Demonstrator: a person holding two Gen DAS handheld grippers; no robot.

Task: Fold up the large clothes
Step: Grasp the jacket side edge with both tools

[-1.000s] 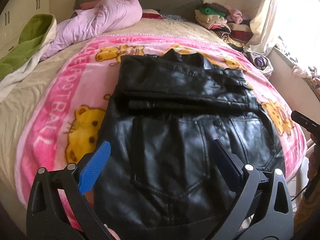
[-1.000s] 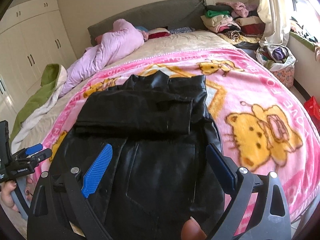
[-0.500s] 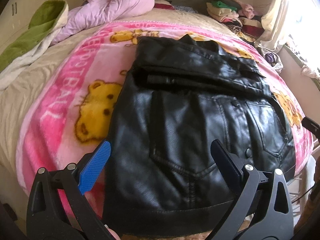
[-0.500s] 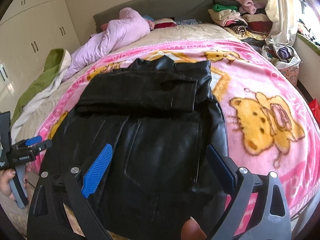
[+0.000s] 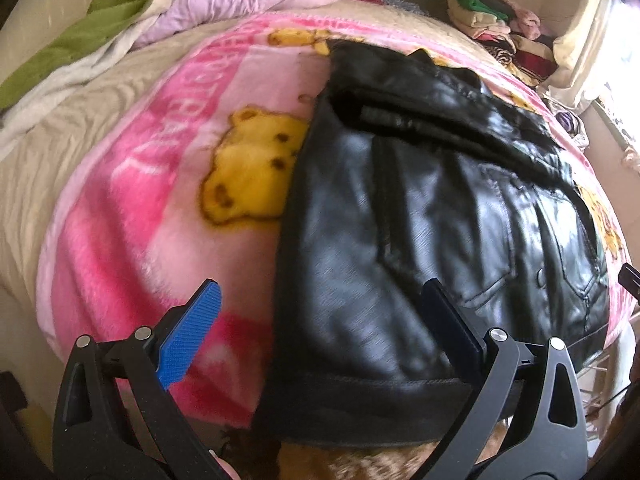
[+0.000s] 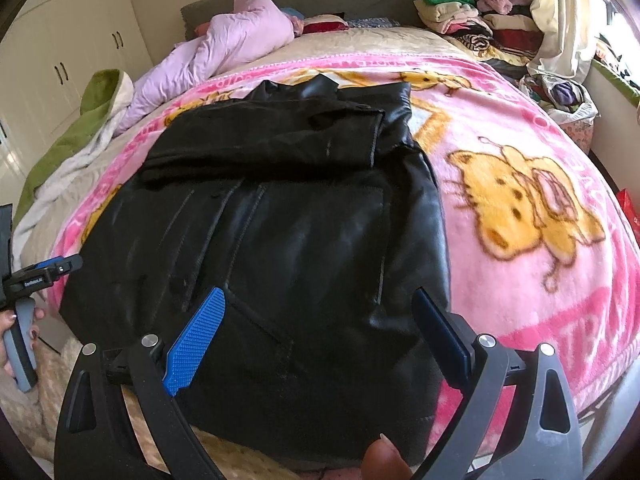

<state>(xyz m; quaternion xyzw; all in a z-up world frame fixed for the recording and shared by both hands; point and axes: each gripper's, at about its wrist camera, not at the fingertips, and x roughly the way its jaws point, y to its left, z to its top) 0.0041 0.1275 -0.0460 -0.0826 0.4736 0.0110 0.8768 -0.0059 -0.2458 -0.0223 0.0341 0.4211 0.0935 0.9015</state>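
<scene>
A black leather jacket lies flat on the pink cartoon blanket, its sleeves folded across the upper part. The hem hangs at the near edge of the bed. My left gripper is open and hovers above the jacket's lower left corner, holding nothing. My right gripper is open too, above the lower right part of the jacket near the hem. At the left edge of the right wrist view, the left gripper's tip and a hand show.
A lilac quilt and a green-and-white blanket lie at the head and left side of the bed. Folded clothes are stacked at the back right. White wardrobes stand at left. A bag of clothes sits right of the bed.
Both grippers have drawn back and down toward the jacket's hem at the near bed edge. The left one has also shifted left. The jacket has not moved and both grippers stay open.
</scene>
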